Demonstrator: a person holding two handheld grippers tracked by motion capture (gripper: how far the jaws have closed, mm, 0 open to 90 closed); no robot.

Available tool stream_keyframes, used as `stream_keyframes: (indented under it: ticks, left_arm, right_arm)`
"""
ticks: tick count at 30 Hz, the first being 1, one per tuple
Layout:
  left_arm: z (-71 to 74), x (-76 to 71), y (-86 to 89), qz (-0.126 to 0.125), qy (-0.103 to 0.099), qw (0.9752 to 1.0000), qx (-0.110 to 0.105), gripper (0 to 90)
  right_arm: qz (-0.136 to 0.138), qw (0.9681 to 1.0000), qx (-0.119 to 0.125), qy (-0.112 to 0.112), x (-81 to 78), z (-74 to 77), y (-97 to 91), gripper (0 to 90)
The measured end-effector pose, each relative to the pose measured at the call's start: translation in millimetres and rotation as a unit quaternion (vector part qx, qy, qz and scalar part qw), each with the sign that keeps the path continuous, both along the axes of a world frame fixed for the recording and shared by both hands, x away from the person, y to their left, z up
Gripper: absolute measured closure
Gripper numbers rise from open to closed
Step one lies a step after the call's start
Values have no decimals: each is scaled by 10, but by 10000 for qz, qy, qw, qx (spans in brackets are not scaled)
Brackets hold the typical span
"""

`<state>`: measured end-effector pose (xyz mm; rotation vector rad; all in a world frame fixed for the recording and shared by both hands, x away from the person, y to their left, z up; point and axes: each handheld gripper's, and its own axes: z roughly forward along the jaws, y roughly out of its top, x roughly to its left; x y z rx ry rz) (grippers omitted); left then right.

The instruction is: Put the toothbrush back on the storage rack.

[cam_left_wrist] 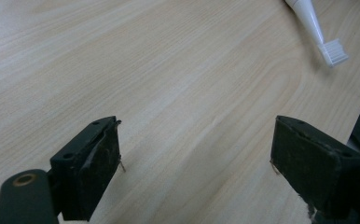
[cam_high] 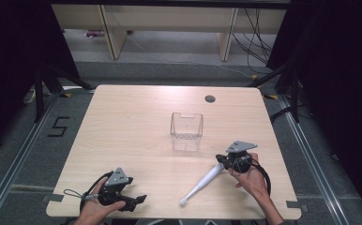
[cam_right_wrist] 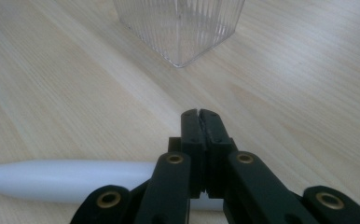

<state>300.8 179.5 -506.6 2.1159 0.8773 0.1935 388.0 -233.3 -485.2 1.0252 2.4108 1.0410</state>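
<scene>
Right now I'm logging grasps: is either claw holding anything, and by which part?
Nothing is held. The left claw is open; the right claw is shut, with the toothbrush lying on the table.

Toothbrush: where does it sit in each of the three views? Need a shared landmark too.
High view: the white toothbrush lies on the wooden table, lower right of centre, head toward the near edge, handle end at the right gripper.
Left gripper view: top right corner, bristle head showing.
Right gripper view: handle at lower left, running under the shut jaws.
Shared landmark: the light wood tabletop.
</scene>
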Motion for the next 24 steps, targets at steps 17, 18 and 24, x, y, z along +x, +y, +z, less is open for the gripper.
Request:
stream_keyframes:
  ticks: [17, 18, 24]
  left_arm:
    - [-1, -10, -12, 45, -2, 10000, -82, 149]
    - [1, -10, -12, 50, -4, 9999, -92, 149]
    - [-2, -8, -3, 40, -8, 10000, -10, 150]
  right_arm:
    - [-29, 9994, -171, 301, 37, -94, 29, 891]
    - [-27, 9994, -179, 304, 36, -98, 29, 891]
    - [5, 9989, -212, 407, -1, -83, 33, 889]
